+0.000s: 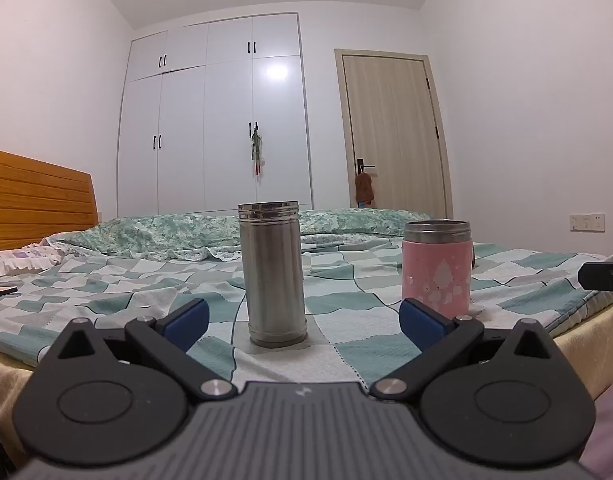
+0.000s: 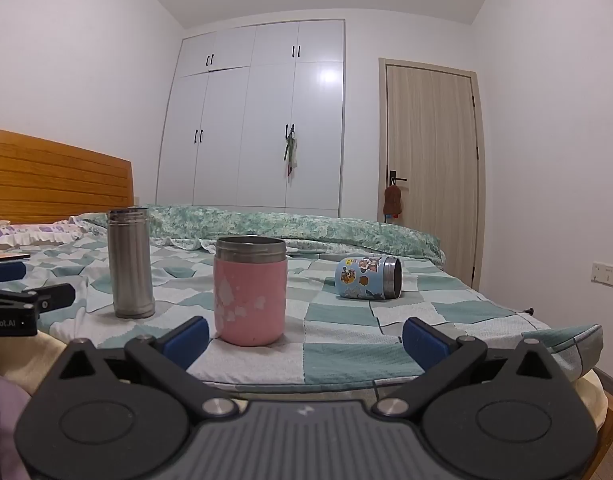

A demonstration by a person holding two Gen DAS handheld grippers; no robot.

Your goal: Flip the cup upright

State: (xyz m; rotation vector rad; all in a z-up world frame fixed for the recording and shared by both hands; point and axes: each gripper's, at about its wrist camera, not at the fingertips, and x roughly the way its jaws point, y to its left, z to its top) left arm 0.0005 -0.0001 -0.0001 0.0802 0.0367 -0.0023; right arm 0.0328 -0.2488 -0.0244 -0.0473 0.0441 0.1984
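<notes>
A blue cup with stickers lies on its side on the bed, mouth to the right, seen only in the right wrist view. A pink cup stands upright in front of my right gripper, which is open and empty at the bed's near edge. The pink cup also shows in the left wrist view. A tall steel cup stands upright just ahead of my left gripper, open and empty; it also shows in the right wrist view.
The bed has a green checked sheet and a folded floral quilt at the back. A wooden headboard is at left. A white wardrobe and a door stand behind.
</notes>
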